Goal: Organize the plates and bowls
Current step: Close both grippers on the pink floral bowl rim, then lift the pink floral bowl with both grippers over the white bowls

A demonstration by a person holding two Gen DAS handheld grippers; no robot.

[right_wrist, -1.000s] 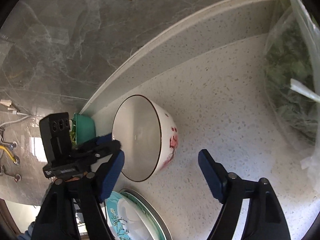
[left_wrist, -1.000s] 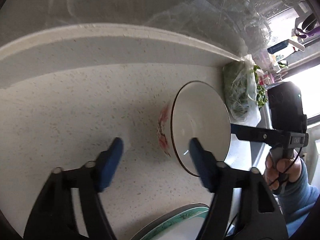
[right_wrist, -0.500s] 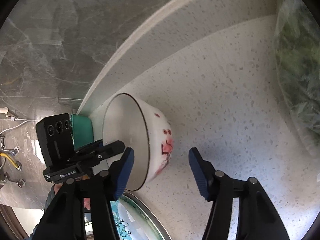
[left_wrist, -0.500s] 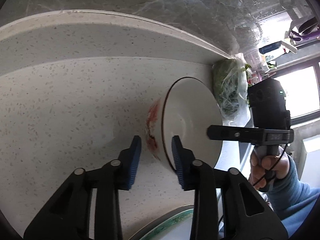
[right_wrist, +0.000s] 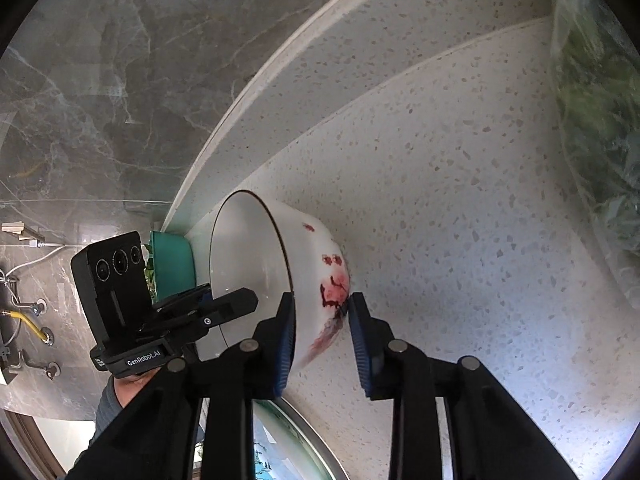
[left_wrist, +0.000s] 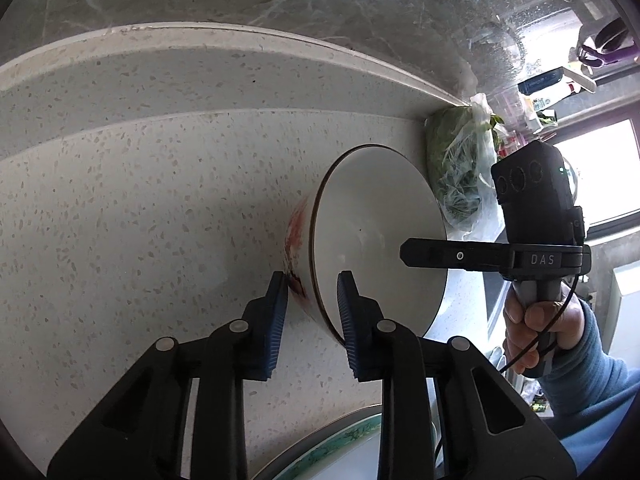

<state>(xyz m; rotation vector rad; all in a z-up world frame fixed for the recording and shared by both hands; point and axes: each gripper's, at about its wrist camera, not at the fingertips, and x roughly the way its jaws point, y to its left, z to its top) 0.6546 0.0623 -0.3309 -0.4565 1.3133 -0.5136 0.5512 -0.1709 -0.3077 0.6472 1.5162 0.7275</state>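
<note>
Speckled countertop (left_wrist: 140, 208), grey marble wall (right_wrist: 100, 80)

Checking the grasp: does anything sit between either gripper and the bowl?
Nothing visible. The left gripper and right gripper, jaws just closing, each straddle the bowl wall at its rim, pads on it.

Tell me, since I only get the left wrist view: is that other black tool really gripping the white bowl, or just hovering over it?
Observer: Gripping. The right gripper has just been closing, and its pads pinch the bowl wall, one inside, one outside.
Operator: What does the outside pad touch?
Observer: The red flower pattern on the bowl's side.
Operator: Anything behind the bowl?
Observer: A teal container by the backsplash.
</note>
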